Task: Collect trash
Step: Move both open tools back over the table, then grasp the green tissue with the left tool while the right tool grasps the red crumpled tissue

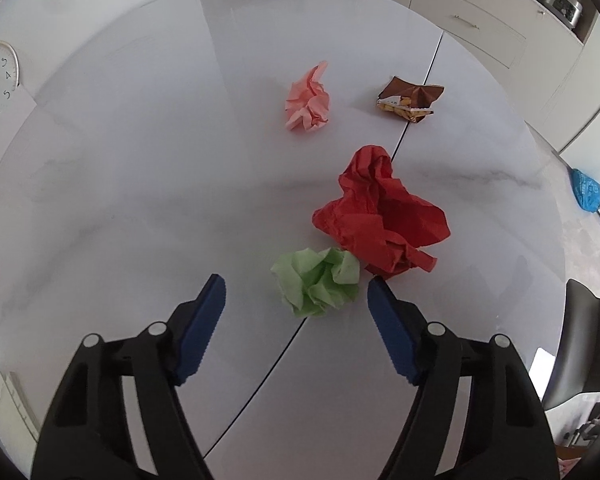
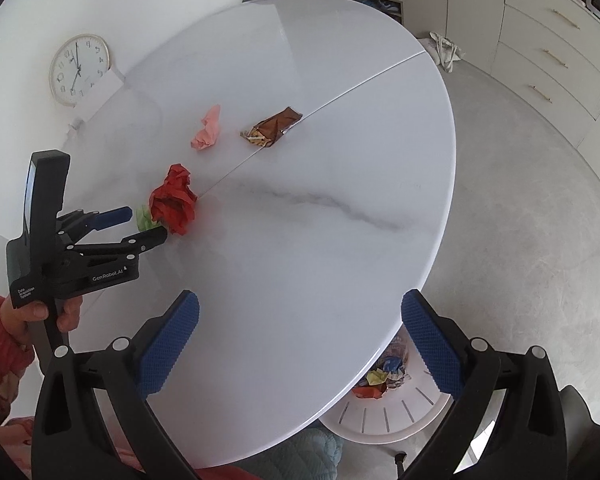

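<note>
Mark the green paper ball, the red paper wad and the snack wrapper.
green paper ball [image 1: 320,286], left wrist view, crumpled centre
red paper wad [image 1: 380,216], left wrist view, middle folds
snack wrapper [image 1: 410,98], left wrist view, brown top

Bright diffuse daylight, soft shadows, sharp focus, fisheye-warped dark edges.

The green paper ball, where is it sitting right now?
In the left wrist view the green paper ball lies on the white table, between the left gripper's open blue fingers, against the near edge of the red crumpled paper.
</note>
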`<state>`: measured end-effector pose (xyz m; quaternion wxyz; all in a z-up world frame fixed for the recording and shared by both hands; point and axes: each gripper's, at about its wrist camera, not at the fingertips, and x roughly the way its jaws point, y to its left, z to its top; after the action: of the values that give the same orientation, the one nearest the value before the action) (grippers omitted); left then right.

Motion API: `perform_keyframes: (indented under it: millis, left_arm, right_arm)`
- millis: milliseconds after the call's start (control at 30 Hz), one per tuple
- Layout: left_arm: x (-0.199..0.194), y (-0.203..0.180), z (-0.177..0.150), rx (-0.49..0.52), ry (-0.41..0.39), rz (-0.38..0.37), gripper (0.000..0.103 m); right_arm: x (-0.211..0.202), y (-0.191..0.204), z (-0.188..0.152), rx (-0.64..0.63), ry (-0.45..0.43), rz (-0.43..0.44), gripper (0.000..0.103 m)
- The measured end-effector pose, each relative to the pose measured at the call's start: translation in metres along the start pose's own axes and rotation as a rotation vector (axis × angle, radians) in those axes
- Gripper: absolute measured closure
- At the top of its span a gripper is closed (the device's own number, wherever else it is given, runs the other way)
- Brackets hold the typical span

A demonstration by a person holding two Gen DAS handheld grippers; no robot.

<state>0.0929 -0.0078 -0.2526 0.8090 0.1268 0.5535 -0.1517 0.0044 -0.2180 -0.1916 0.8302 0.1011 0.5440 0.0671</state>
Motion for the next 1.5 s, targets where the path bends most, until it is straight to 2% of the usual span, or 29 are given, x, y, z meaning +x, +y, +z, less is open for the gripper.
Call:
perform_keyframes:
  millis: [67, 133, 233, 533, 833, 1033, 1067, 1167, 1233, 1267, 1300, 1500]
  left_arm:
    - [0.004, 0.002, 0.002, -0.005, 0.005, -0.017, 0.042]
    - [0.007, 0.002, 0.005, -0.011, 0.010, -0.043, 0.059]
    - [0.007, 0.001, 0.006, -0.021, 0.011, -0.052, 0.069]
    - [-0.026, 0.016, -0.004, -0.115, -0.030, -0.081, 0.070]
    - [-0.075, 0.045, -0.025, -0.171, -0.077, 0.009, 0.070]
    - [-0.100, 0.068, -0.043, -0.252, -0.099, 0.038, 0.070]
    - [-0.103, 0.072, -0.047, -0.264, -0.101, 0.040, 0.070]
    - [-0.112, 0.081, -0.059, -0.293, -0.108, 0.048, 0.070]
    - [-0.120, 0.087, -0.067, -0.306, -0.115, 0.050, 0.070]
    - [-0.122, 0.087, -0.069, -0.309, -0.118, 0.049, 0.070]
    - [-0.124, 0.088, -0.070, -0.311, -0.125, 0.051, 0.070]
    - [-0.140, 0.067, -0.069, -0.264, -0.164, 0.026, 0.070]
  right_arm:
    - [0.004, 0.002, 0.005, -0.008, 0.008, 0.003, 0.003]
    - [0.008, 0.006, 0.011, -0.020, 0.014, 0.009, 0.003]
    - [0.013, 0.015, 0.020, -0.050, 0.014, 0.025, 0.003]
    - [0.041, 0.071, 0.055, -0.229, 0.008, 0.084, 0.003]
    - [0.086, 0.133, 0.079, -0.332, 0.052, 0.125, 0.003]
    - [0.105, 0.163, 0.068, -0.399, 0.087, 0.134, 0.004]
    - [0.107, 0.168, 0.066, -0.409, 0.088, 0.134, 0.005]
    - [0.115, 0.178, 0.061, -0.442, 0.094, 0.103, 0.020]
    - [0.122, 0.181, 0.059, -0.448, 0.109, 0.064, 0.043]
    - [0.125, 0.180, 0.059, -0.442, 0.115, 0.056, 0.050]
    - [0.125, 0.178, 0.059, -0.430, 0.118, 0.056, 0.062]
    - [0.088, 0.150, 0.054, -0.356, 0.062, 0.086, 0.065]
